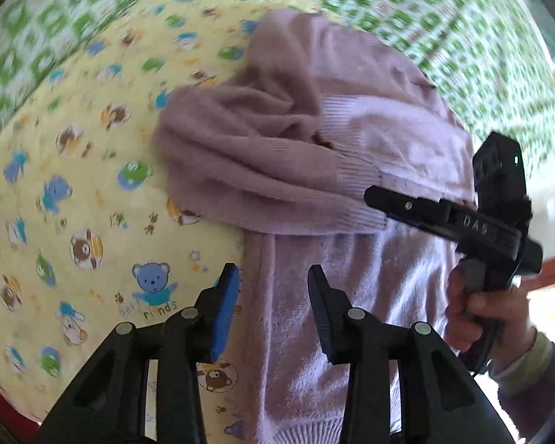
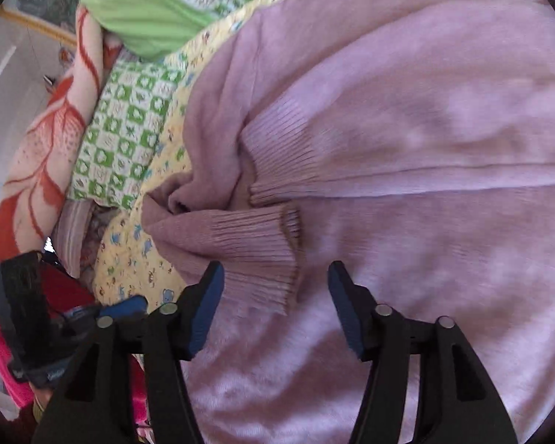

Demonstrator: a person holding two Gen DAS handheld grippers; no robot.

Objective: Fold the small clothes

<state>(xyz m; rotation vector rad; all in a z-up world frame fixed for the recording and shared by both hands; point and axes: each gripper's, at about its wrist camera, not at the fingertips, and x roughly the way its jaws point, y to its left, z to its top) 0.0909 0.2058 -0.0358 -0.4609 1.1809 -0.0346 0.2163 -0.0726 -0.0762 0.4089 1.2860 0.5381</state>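
From my left wrist, my left gripper [image 1: 273, 296] hung open and empty over the left edge of the lilac sweater [image 1: 351, 140], which lay on a yellow cartoon blanket [image 1: 74, 185].

From my right wrist, my right gripper [image 2: 275, 307] gaped wide, empty, directly above the folded-in ribbed cuff [image 2: 262, 255], nearer than my left.

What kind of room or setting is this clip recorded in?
Most likely a bedroom at home, on a bed. A pink sweater lies on a yellow cartoon-bear sheet over green checked bedding, with a rolled floral blanket alongside.
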